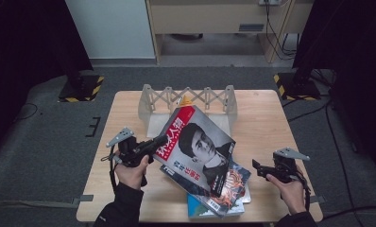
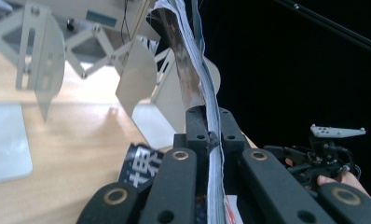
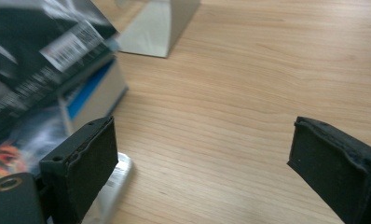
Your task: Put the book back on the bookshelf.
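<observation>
High view: left gripper (image 1: 161, 140) clamps the top magazine (image 1: 200, 149) by its edge, lifted off the stack of magazines (image 1: 224, 196), tilted toward the rack (image 1: 188, 99).

Left gripper view: pages pinched between jaws.

Right gripper view: right gripper (image 3: 202, 163) wide open over the table (image 3: 249, 93).

Judged step: carrying; next, slot it upright.

The top magazine (image 1: 198, 149) bears large white Chinese characters on a red band along its cover's edge, too small to read surely; a white barcode label (image 3: 69, 44) is blurred.
</observation>
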`<state>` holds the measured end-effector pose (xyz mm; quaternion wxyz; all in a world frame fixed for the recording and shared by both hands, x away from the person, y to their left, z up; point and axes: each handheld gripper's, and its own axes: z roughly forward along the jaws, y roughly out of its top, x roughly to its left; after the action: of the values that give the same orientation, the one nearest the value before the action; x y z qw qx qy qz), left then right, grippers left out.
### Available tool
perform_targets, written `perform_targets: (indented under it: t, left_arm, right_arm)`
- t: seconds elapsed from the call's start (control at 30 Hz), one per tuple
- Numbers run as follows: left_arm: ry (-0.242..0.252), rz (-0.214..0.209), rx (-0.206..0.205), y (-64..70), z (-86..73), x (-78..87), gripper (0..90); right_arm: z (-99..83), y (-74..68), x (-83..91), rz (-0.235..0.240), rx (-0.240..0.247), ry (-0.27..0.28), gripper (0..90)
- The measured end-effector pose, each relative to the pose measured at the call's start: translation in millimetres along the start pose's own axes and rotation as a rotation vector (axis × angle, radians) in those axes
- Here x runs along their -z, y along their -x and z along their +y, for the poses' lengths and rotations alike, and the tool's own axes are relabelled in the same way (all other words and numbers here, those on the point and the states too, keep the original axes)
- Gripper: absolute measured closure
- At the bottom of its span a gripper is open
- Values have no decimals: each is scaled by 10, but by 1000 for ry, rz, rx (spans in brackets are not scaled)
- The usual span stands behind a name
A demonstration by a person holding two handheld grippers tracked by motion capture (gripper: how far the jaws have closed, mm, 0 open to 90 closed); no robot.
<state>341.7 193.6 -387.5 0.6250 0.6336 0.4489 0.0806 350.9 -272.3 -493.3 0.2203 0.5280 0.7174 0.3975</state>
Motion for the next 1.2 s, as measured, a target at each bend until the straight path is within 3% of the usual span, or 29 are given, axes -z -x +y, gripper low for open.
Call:
perform_targets:
  t: [0.07, 0.17, 0.37, 0.5, 0.6, 0.77, 1.0, 1.2]
  left_arm:
    - [14, 2, -32, 42, 100, 1, 864]
    - [38, -3, -44, 83, 197, 13, 864]
    - [82, 5, -93, 169, 385, 78, 864]
    - [103, 25, -138, 206, 472, 142, 864]
    - [112, 35, -149, 202, 498, 179, 864]
    - [148, 69, -167, 124, 555, 328, 864]
    - [193, 98, -158, 6, 595, 532, 864]
    - [216, 125, -162, -88, 633, 727, 864]
  right_arm:
    - [-28, 35, -28, -19, 9, -22, 79]
    - [-50, 57, -56, -33, 17, -50, 79]
    - [-51, 54, -67, -34, 21, -54, 78]
    - [-70, 66, -87, -44, 32, -69, 74]
    - [-87, 81, -106, -58, 38, -88, 74]
    - [-149, 96, -174, -72, 60, -162, 72]
    - [-172, 87, -207, -65, 73, -185, 69]
    - [-230, 89, -268, -64, 84, -260, 65]
